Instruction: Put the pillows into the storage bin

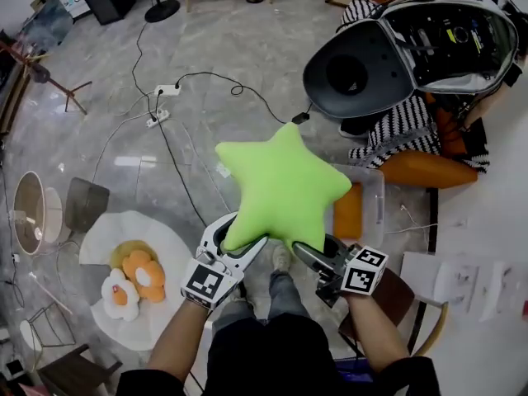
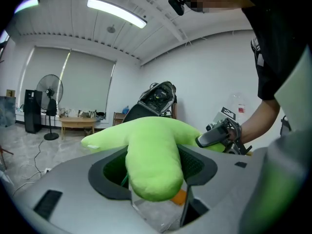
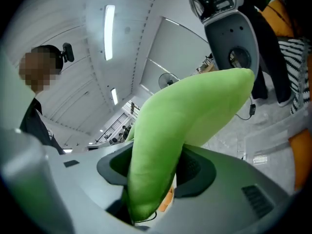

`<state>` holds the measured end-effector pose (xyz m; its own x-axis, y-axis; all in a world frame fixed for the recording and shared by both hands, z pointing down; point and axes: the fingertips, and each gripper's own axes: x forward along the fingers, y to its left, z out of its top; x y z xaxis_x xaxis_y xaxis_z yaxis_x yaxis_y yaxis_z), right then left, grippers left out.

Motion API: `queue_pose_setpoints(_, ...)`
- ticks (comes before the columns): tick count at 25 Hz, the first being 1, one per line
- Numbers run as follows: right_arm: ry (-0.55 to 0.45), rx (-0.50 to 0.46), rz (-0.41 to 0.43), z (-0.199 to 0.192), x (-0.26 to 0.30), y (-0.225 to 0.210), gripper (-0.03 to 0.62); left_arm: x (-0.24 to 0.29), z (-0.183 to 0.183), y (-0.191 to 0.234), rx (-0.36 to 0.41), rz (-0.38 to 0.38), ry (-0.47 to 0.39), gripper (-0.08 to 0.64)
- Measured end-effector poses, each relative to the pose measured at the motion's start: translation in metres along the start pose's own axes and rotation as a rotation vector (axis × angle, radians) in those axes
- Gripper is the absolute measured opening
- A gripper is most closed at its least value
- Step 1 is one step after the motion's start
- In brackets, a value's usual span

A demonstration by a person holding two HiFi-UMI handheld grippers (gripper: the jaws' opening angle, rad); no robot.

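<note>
While the left tongs [image 1: 238,239] and right tongs [image 1: 316,256] each pinch a lower arm of the green star pillow [image 1: 280,184], it hangs aloft, near the clear storage bin [image 1: 375,190]. This looks like the carrying step. Next, it needs lowering inside and both tongs spreading.

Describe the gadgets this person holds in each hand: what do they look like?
The left hand-held gripper has a white and light-grey shell, with two broad jaws lined by dark textured pads. The right hand-held gripper looks darker grey from above. Each carries a cube of black-and-white square markers. The person wears a black short-sleeved top.
</note>
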<state>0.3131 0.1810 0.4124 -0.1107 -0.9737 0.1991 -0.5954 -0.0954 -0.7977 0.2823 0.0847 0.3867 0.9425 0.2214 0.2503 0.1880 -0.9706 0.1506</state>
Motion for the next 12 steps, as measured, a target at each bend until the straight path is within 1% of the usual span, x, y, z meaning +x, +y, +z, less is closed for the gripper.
queue_pose_setpoints(2, -0.012, 0.034, -0.033, 0.002, -0.006, -0.019, 0.225, 0.022, -0.008, 0.0, -0.021, -0.038, 0.025, 0.293)
queue_pose_setpoints(4, -0.016, 0.072, -0.062, 0.0, -0.012, -0.038, 0.227, 0.041, -0.021, -0.001, -0.025, -0.077, 0.062, 0.293)
queue_pose_setpoints(7, -0.011, 0.131, -0.1, -0.01, -0.023, -0.068, 0.227, 0.066, -0.049, -0.008, -0.034, -0.124, 0.121, 0.295)
queue_pose_setpoints(12, 0.002, 0.226, -0.16, -0.036, -0.036, -0.121, 0.227, 0.101, -0.103, -0.017, -0.092, -0.175, 0.219, 0.296)
